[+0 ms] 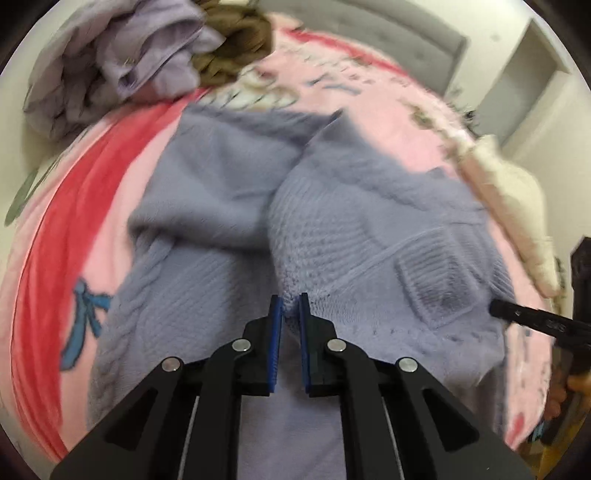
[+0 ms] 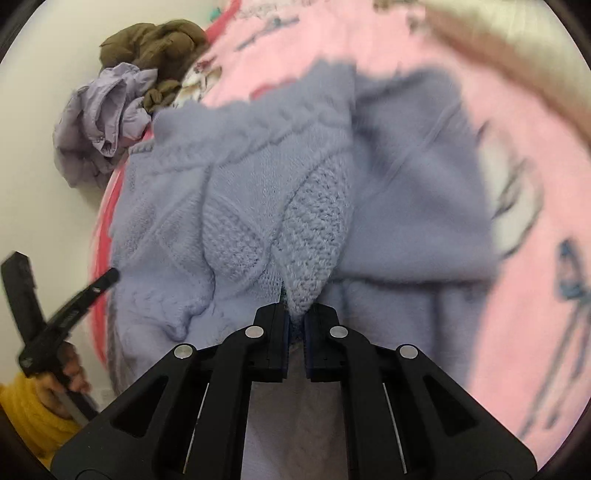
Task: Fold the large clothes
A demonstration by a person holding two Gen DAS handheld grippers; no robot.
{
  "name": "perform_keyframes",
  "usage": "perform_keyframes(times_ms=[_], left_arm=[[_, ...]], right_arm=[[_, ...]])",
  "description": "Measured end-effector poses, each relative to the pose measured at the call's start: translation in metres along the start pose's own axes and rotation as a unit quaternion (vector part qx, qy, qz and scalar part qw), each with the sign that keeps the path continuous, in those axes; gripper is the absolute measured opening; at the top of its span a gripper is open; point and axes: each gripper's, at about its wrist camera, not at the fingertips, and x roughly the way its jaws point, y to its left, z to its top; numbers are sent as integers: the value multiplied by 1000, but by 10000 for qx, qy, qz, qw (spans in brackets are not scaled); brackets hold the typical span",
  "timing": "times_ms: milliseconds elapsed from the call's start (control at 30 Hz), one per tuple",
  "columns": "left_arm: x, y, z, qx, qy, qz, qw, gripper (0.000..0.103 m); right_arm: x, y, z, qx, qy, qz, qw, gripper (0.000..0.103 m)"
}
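Observation:
A lavender cable-knit sweater [image 1: 229, 206] lies on a pink blanket [image 1: 74, 229], partly folded over itself. My left gripper [image 1: 291, 306] is shut on a pinched fold of the sweater's knit edge. My right gripper [image 2: 295, 319] is shut on another fold of the same sweater [image 2: 406, 184], which is bunched and lifted at the jaws. The right gripper's finger [image 1: 532, 319] shows at the right edge of the left wrist view. The left gripper's finger [image 2: 77, 306] shows at the left of the right wrist view. Both views are motion-blurred.
A crumpled pale purple jacket [image 1: 122, 62] and a brown garment [image 1: 240, 44] lie heaped at the blanket's far side; both also show in the right wrist view [image 2: 107, 122] [image 2: 155, 40]. A cream pillow [image 1: 517, 206] sits at the right. A grey headboard [image 1: 388, 33] stands behind.

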Motion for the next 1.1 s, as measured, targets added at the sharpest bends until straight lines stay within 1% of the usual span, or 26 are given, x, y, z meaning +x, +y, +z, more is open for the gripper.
perform_keyframes(times_ms=[67,100,133,167,200,233,267,300,367,400,467,500,533,567,600,633,667,700,733,767,800,867,933,967,1033,1100], left_arm=[[6,-8,-6,208,111,-46,9997,9],[16,-8,-11,282,268,74,9992,9],[25,-6,-15,259,391,163,9988,9],[38,1,-18,97,567,212,9981,9],[44,5,-21,-23,612,209,9979,9],[48,8,-23,-54,615,199,9979,9],[51,7,-24,32,640,196,9978,9],[50,5,-24,114,617,170,9979,9],[42,5,-21,150,582,14,9982,10],[36,5,-19,154,547,-56,9984,11],[19,4,-18,203,476,-135,9986,19],[9,3,-18,250,377,-175,9988,22],[0,1,-15,340,244,-203,9989,24],[-10,-7,-14,615,56,-210,9979,25],[-18,-18,-13,981,-127,-241,9948,25],[-23,-29,-13,1344,-308,-251,9901,26],[-26,-44,-16,1788,-432,-393,9821,28],[-23,-53,-16,2067,-376,-602,9758,28],[-17,-62,-18,2234,-239,-785,9713,28],[-5,-72,-22,2369,-3,-998,9664,28],[4,-76,-25,2439,117,-1073,9638,28],[23,-79,-36,2629,406,-1069,9580,28],[43,-74,-45,2616,724,-877,9585,28],[46,-69,-48,2549,781,-853,9600,28],[52,-60,-50,2425,827,-894,9625,28],[58,-48,-51,2161,928,-984,9670,28]], right_arm=[[-11,-1,0,-213,-61,-328,9992,5],[-9,-5,0,-187,-34,-340,9992,5],[1,-15,1,-45,107,-211,9997,5],[11,-19,-2,26,243,-163,9996,5],[19,-19,-3,-29,373,-188,9991,6],[29,-19,-10,-238,530,-350,9977,7],[35,-15,-15,-443,595,-515,9959,12],[34,-14,-17,-504,595,-567,9953,13],[25,-14,-21,-375,431,-527,9970,24],[13,-15,-24,-196,238,-439,9986,26],[-5,-16,-29,-25,-32,-286,9996,37],[-20,-13,-33,-27,-270,-236,9994,40],[-30,-9,-36,-136,-470,-190,9986,46],[-38,-3,-41,-316,-636,-115,9974,50],[-45,8,-45,-643,-780,17,9949,50],[-46,18,-44,-940,-857,-36,9919,53],[-46,29,-47,-1294,-884,-74,9876,56],[-41,41,-45,-1536,-834,-30,9846,56],[-33,52,-50,-1939,-676,18,9787,56],[-26,57,-52,-2169,-531,32,9747,55],[-16,64,-55,-2415,-404,-4,9696,55],[0,64,-62,-2693,-150,-42,9629,55],[15,59,-68,-2728,101,-107,9620,55],[22,59,-69,-2701,178,-139,9626,55],[36,51,-75,-2643,376,-148,9636,55],[43,44,-82,-2619,401,-135,9642,56]])
